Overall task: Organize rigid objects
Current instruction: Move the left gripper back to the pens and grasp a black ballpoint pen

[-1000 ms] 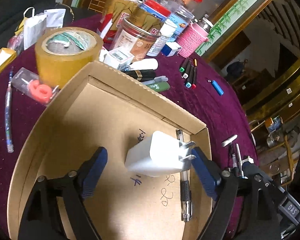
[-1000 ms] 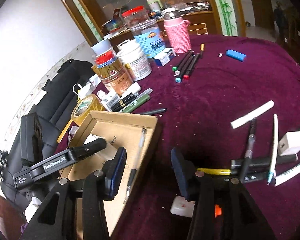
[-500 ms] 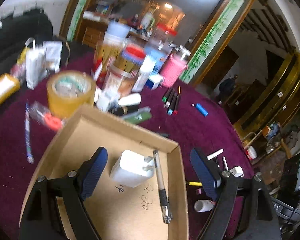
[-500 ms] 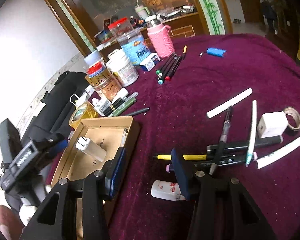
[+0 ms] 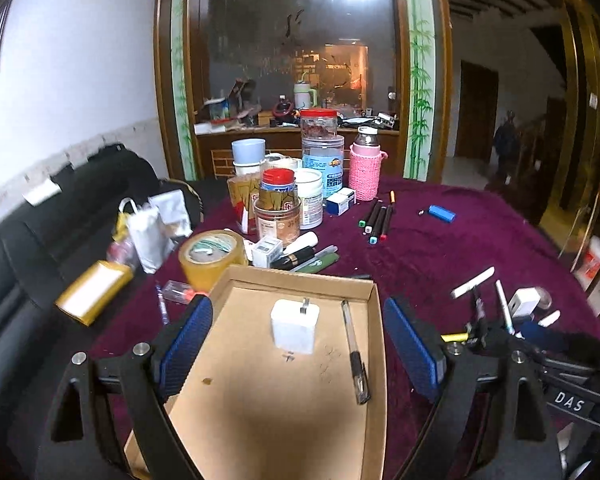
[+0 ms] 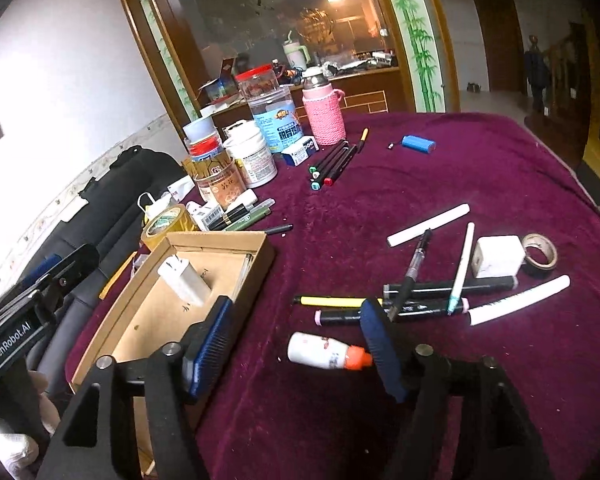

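While both grippers hang above the maroon tablecloth (image 6: 440, 184), neither holds anything: the left gripper (image 5: 298, 342) has its blue-padded jaws spread wide over the shallow cardboard tray (image 5: 374, 344), and the right gripper (image 6: 296, 346) is spread just as wide over a small white bottle with an orange cap (image 6: 328, 354), which lies on its side between the pads without touching them.

Inside the tray lies a white USB charger plug (image 5: 294, 326), a rounded block with two metal prongs pointing toward the tray's far wall; it rests flat near the middle of the floor. Beside it, along the right wall, lies a clear gel pen with a black grip (image 5: 354, 350). Handwritten marks show on the tray floor, too small to read.

On the cloth to the right of the tray is a loose heap of pens and markers (image 6: 440, 292), crossing one another: a yellow pen (image 6: 332, 301), black markers, white ones, a slim pen on top. Next to the heap sit a white cube charger (image 6: 498, 256) and a small roll of dark tape (image 6: 540, 250), touching or nearly so.

Farther back stand jars, a pink knit-sleeved flask (image 5: 364, 172), a roll of brown packing tape (image 5: 212, 256), four capped markers (image 5: 376, 218) side by side and a blue lighter (image 5: 442, 213).

The tray's near end is hidden behind the left gripper's frame, and the labels on the jars are blurred.
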Available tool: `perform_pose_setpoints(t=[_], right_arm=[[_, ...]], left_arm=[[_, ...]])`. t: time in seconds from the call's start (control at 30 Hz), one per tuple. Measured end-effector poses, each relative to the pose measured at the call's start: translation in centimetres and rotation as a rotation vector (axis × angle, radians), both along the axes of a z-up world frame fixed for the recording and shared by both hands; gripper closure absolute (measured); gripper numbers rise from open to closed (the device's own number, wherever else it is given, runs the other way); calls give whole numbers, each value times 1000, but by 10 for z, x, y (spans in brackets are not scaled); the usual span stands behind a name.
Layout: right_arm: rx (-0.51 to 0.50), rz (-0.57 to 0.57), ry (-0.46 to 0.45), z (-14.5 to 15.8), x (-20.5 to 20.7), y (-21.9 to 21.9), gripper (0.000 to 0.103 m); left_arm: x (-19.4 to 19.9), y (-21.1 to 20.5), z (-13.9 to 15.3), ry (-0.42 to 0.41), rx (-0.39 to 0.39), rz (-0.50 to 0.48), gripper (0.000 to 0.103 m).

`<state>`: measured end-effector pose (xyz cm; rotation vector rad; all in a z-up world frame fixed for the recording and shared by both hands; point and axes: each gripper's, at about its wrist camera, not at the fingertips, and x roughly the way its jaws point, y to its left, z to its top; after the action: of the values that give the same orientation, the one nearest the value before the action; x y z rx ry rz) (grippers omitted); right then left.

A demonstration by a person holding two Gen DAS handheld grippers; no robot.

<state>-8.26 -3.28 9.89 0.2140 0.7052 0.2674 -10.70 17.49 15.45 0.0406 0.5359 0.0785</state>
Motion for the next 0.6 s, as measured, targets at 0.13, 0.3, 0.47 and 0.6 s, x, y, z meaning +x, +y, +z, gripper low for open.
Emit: perform_pose_setpoints(t=[0.13, 0.3, 0.47, 0.6], right_arm=[[-1, -10, -8, -1, -9, -10, 29], [12, -37, -6, -5, -17, -28, 29], [25, -69, 4, -10, -18, -47, 29], [33, -101, 15, -15, -14, -68, 29]], left_arm=[[-14, -17, 0, -15, 73, 10, 16], [-19, -33, 0, -3, 87, -12, 16], [-14, -46, -4, 23, 98, -35, 16], [-9, -58, -9, 47, 119, -54, 16]])
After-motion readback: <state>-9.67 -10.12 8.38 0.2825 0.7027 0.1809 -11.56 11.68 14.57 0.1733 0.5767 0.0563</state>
